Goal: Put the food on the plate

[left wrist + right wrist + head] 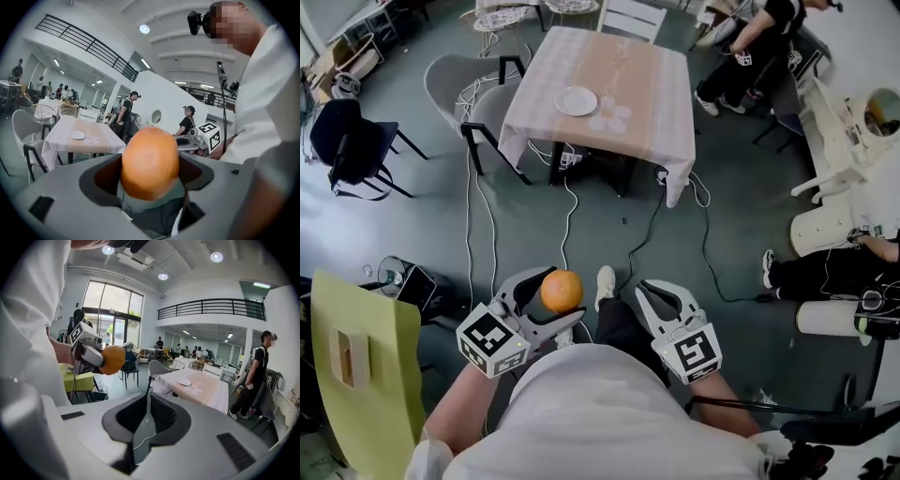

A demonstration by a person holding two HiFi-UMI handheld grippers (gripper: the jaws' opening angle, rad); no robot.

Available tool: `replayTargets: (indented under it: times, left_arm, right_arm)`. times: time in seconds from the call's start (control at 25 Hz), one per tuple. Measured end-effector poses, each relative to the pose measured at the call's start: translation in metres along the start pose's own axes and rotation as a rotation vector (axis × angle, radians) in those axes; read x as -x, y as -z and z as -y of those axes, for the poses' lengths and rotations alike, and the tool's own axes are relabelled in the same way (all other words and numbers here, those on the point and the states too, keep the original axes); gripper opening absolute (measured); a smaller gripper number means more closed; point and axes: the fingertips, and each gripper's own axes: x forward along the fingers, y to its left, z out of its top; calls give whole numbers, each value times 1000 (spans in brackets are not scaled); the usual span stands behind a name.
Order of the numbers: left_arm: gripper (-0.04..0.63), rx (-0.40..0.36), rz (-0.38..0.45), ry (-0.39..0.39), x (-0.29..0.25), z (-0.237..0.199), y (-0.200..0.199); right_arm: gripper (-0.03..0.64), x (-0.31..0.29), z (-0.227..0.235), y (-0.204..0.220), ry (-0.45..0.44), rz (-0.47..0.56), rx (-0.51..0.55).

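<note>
An orange (562,291) is clamped between the jaws of my left gripper (551,298), held in the air close to my body. It fills the left gripper view, where the orange (150,164) bulges above the jaws. My right gripper (661,302) is beside it on the right, jaws together and empty. From the right gripper view the orange (111,360) shows at the left. A white plate (577,100) lies empty on the cloth-covered table (637,103) several steps ahead; the plate (76,135) shows small and far in both gripper views.
Grey chairs (455,80) stand at the table's left side and a black chair (352,141) further left. Cables (567,216) trail over the floor between me and the table. A yellow-green panel (361,375) is at my left. People sit at the right (750,47).
</note>
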Motion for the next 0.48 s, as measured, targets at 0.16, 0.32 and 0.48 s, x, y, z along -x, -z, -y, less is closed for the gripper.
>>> replayTargets:
  times: [0.16, 0.32, 0.48]
  left_arm:
    - [374, 5, -13, -35, -30, -39, -17]
    - [374, 0, -34, -67, -77, -79, -47]
    - [374, -43, -81, -114, -125, -125, -75]
  right_arm:
    - [79, -35, 43, -8, -29, 23, 0]
    - [86, -67, 106, -23, -58, 50, 7]
    - [86, -89, 167, -34, -86, 73, 11]
